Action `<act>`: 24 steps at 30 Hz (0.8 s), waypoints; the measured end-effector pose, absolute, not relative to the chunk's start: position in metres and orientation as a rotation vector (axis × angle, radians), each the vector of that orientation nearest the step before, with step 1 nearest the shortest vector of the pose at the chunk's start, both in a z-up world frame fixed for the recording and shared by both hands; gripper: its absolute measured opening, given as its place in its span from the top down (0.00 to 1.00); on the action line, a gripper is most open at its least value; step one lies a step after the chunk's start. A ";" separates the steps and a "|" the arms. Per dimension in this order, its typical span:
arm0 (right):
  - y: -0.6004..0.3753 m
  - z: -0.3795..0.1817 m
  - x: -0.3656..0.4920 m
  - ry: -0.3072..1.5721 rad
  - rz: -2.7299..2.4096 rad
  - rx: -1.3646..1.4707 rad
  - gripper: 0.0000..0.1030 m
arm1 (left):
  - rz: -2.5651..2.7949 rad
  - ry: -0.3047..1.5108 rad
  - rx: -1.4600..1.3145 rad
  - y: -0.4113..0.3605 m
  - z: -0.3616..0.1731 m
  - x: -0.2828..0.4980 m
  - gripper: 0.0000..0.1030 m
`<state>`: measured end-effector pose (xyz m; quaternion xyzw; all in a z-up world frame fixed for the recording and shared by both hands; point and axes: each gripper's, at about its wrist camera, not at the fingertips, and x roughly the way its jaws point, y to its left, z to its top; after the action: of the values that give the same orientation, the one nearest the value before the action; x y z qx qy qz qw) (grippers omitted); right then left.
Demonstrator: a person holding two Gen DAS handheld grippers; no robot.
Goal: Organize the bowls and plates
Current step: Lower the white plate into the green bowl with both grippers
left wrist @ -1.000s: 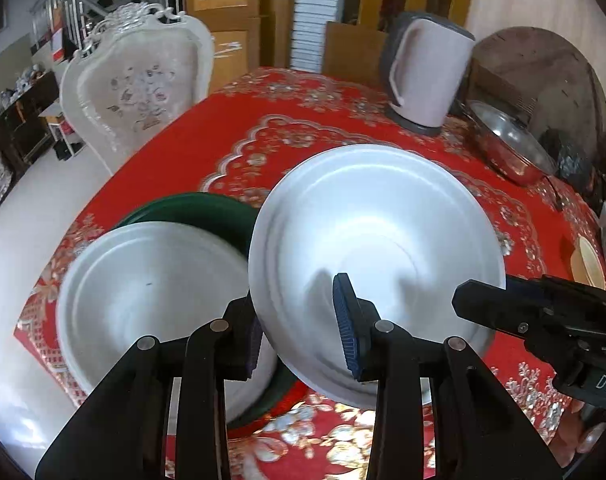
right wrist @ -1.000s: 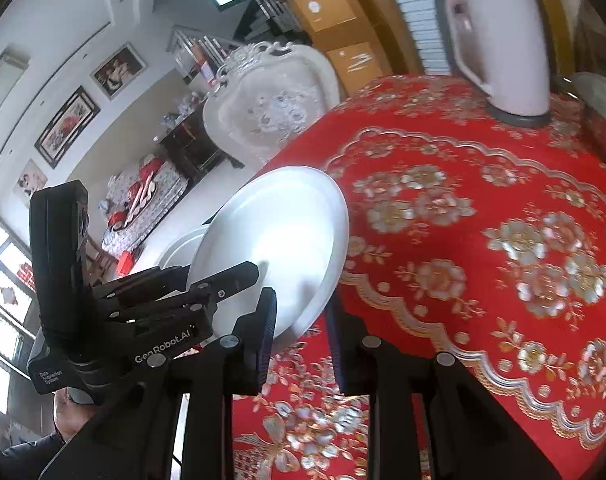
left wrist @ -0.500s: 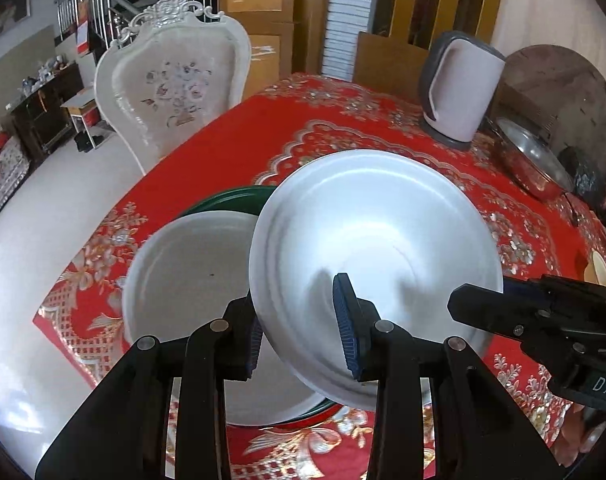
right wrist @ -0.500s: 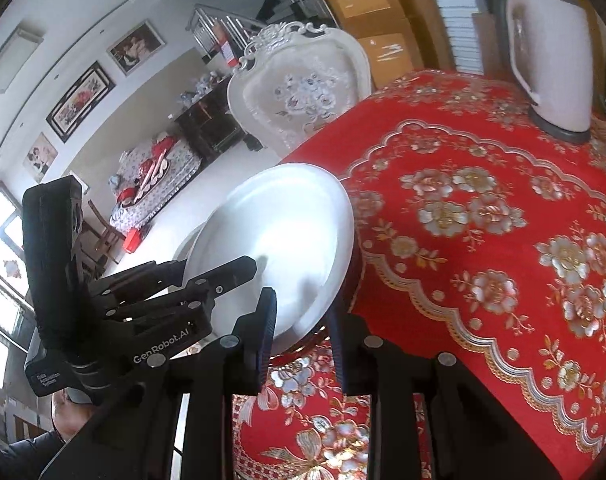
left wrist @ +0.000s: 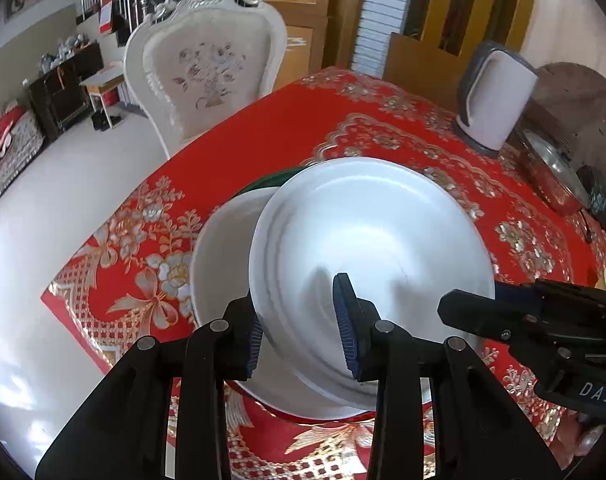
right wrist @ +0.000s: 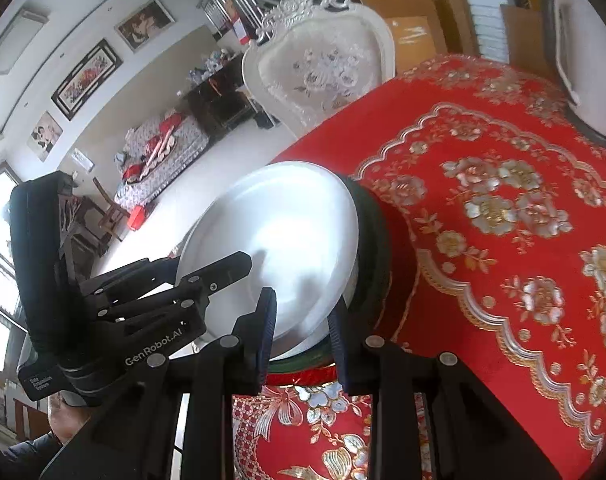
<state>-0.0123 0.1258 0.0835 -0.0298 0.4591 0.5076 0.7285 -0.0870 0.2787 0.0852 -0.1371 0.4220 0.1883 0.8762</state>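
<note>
Two white plates (left wrist: 367, 240), one green plate (left wrist: 279, 180), one kettle (left wrist: 495, 100)

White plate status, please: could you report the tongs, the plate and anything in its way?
Both tongs, left and right, clamped on white plate. Plate above white bowl in green dish. Nothing between.

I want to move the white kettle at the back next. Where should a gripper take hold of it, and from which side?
Grip the kettle by its grey loop handle, which stands upright on the side facing the chair. Coming in level from that side looks best, with the fingers closing across the handle's upright bar: the body is probably too wide and smooth for the jaws.
</note>
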 end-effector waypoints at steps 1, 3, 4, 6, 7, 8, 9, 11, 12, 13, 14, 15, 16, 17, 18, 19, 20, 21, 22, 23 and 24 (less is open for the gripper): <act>0.129 0.081 -0.013 1.020 1.119 -0.074 0.74 | 0.395 0.885 -0.293 0.281 0.083 -0.087 0.68; 0.135 0.077 -0.015 1.033 1.118 -0.087 0.74 | 0.398 0.897 -0.312 0.288 0.075 -0.088 0.68; 0.137 0.075 -0.016 1.038 1.119 -0.092 0.74 | 0.398 0.901 -0.319 0.291 0.073 -0.088 0.68; 0.141 0.073 -0.018 1.046 1.115 -0.102 0.74 | 0.394 0.905 -0.334 0.295 0.068 -0.088 0.68; 0.142 0.072 -0.018 1.049 1.112 -0.108 0.74 | 0.393 0.906 -0.337 0.296 0.066 -0.087 0.68; 0.144 0.071 -0.019 1.052 1.108 -0.110 0.74 | 0.389 0.904 -0.337 0.297 0.065 -0.087 0.68; 0.144 0.071 -0.019 1.052 1.104 -0.113 0.74 | 0.387 0.900 -0.335 0.296 0.066 -0.087 0.68; 0.144 0.070 -0.019 1.055 1.098 -0.115 0.74 | 0.383 0.897 -0.336 0.296 0.067 -0.086 0.68; 0.144 0.070 -0.019 1.058 1.094 -0.116 0.74 | 0.380 0.895 -0.338 0.297 0.067 -0.086 0.68; 0.144 0.070 -0.019 1.058 1.092 -0.118 0.74 | 0.375 0.894 -0.342 0.297 0.068 -0.086 0.68; 0.144 0.070 -0.019 1.060 1.090 -0.117 0.74 | 0.373 0.894 -0.344 0.298 0.068 -0.086 0.68; 0.144 0.071 -0.020 1.061 1.089 -0.115 0.74 | 0.370 0.892 -0.347 0.298 0.068 -0.086 0.68; 0.143 0.071 -0.020 1.063 1.087 -0.115 0.74 | 0.368 0.890 -0.349 0.298 0.068 -0.087 0.68; 0.144 0.071 -0.020 1.066 1.085 -0.116 0.74 | 0.369 0.889 -0.348 0.299 0.069 -0.087 0.68; 0.144 0.072 -0.020 1.070 1.081 -0.114 0.74 | 0.369 0.888 -0.346 0.299 0.069 -0.087 0.68; 0.145 0.072 -0.019 1.073 1.077 -0.108 0.74 | 0.368 0.887 -0.345 0.298 0.070 -0.087 0.68; 0.145 0.073 -0.018 1.076 1.074 -0.101 0.74 | 0.366 0.885 -0.345 0.297 0.070 -0.087 0.68; 0.144 0.074 -0.018 1.076 1.066 -0.102 0.74 | 0.366 0.881 -0.339 0.296 0.072 -0.088 0.68; 0.144 0.074 -0.018 1.072 1.059 -0.108 0.70 | 0.371 0.877 -0.330 0.295 0.073 -0.088 0.68; 0.143 0.076 -0.019 1.066 1.052 -0.112 0.67 | 0.375 0.874 -0.324 0.295 0.073 -0.088 0.68; 0.143 0.076 -0.018 1.063 1.047 -0.117 0.65 | 0.380 0.872 -0.317 0.294 0.074 -0.088 0.68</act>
<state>-0.0180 0.1431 0.0764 -0.0532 0.4833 0.4760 0.7328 -0.0875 0.2936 0.0737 -0.1520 0.4179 0.1823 0.8770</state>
